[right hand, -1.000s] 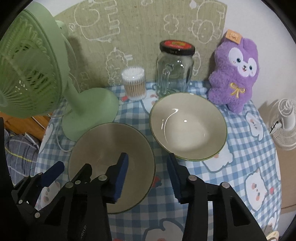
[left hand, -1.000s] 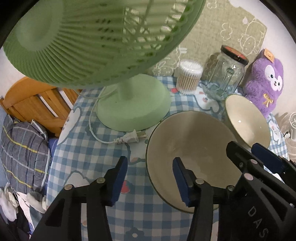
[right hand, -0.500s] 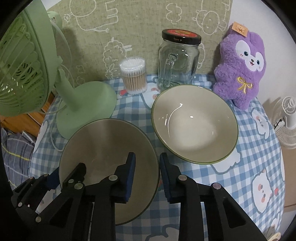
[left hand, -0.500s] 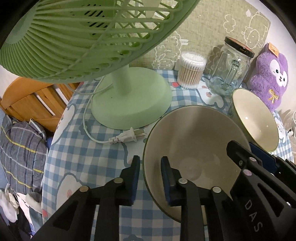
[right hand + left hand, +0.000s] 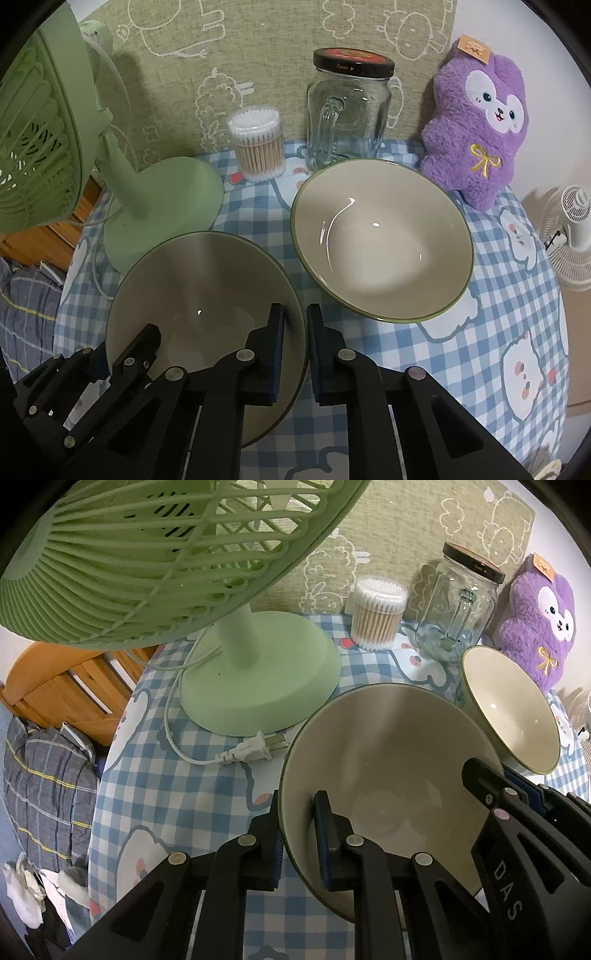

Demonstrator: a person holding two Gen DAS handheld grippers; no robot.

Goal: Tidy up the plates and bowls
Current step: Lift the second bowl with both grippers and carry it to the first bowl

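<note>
1. Fan (image 5: 55,155): green, far left on the tabletop (image 5: 491,332); its loose plug (image 5: 255,751) lies between the base and the near bowl.
2. Near bowl (image 5: 199,280): front-left on the checked cloth, just right of the fan base. Both grippers grip its rim from opposite sides.
3. Left gripper (image 5: 297,834): jaws have just been closing, now clamped on the near bowl's left rim, one pad outside the wall, one inside.
4. Right gripper (image 5: 295,347): jaws have just been closing, now clamped on the same bowl's right rim, one pad inside, one outside.
5. Far bowl (image 5: 380,240): upright and empty, behind and to the right of the near bowl. Rims look just beside each other; contact unclear.
6. Swabs (image 5: 258,144): tub at the back, between the fan base and the jar.
7. Jar (image 5: 349,110): glass, lid on, behind the far bowl.
8. Plush (image 5: 480,129): purple, back right, against the wall.
</note>
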